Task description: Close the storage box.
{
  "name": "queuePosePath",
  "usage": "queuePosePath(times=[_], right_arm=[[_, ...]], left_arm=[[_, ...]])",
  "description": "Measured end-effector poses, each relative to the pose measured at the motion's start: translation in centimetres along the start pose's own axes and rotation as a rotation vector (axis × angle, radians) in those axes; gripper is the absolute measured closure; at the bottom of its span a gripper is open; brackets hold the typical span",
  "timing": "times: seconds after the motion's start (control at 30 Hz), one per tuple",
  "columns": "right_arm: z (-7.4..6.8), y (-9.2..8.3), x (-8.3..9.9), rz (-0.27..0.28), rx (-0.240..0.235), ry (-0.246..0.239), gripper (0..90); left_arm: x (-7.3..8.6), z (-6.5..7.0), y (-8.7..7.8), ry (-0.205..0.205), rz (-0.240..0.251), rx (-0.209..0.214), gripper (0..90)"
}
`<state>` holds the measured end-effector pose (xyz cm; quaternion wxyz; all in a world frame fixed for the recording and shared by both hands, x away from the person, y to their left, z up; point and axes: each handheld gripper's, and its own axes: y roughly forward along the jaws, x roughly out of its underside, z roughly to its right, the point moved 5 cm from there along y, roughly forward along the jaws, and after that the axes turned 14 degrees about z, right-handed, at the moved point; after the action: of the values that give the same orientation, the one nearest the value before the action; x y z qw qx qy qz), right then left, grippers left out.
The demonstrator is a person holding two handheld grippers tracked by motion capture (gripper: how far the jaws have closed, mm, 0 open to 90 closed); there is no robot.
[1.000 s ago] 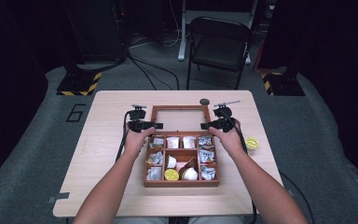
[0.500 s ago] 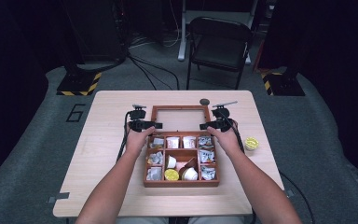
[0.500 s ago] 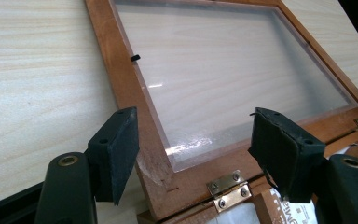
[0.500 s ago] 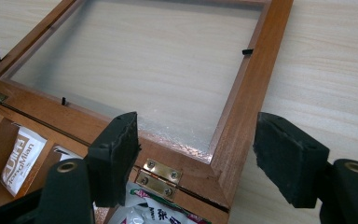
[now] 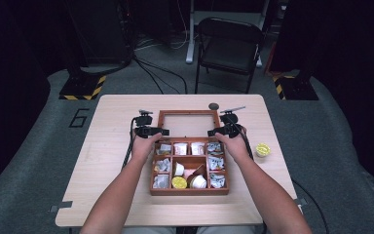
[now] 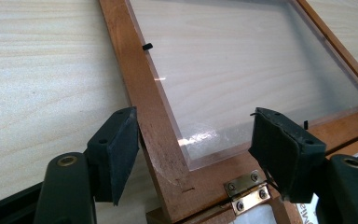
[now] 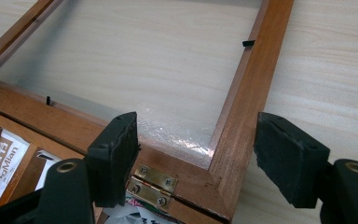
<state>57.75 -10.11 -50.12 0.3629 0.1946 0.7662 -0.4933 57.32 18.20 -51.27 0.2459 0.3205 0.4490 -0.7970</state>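
A small yellow cup [image 5: 262, 149] stands on the light wooden tabletop [image 5: 107, 146], near its right edge. A small dark round object [image 5: 214, 106] lies close to the far edge. Behind the tabletop, a black folding chair [image 5: 230, 46] stands on the grey floor [image 5: 24, 146]. Black and yellow hazard stripes [image 5: 83, 90] mark a stand base at the left, and a number six [image 5: 79, 117] is on the floor.

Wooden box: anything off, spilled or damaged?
Nothing spilled. The wooden box lies open, lid flat on the table. One yellow cup sits apart at the right. Scuffed lid corner.
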Motion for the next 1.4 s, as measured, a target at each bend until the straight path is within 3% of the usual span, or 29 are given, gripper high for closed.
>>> queuePosePath(times=[0.6, 0.77, 1.4], right_arm=[[0.6, 0.7, 0.3, -0.015, -0.004, 0.025, 30.2], [0.7, 1.0, 0.4, -0.023, -0.005, 0.041, 29.4], [1.3, 1.5, 0.6, -0.03, -0.032, 0.069, 28.4]], left_arm=[[0.6, -0.4, 0.9, -0.02, -0.024, -0.006, 31.2], [0.7, -0.5, 1.0, -0.053, -0.024, 0.016, 31.1], [0.8, -0.6, 1.1, -0.052, -0.021, 0.026, 30.0]])
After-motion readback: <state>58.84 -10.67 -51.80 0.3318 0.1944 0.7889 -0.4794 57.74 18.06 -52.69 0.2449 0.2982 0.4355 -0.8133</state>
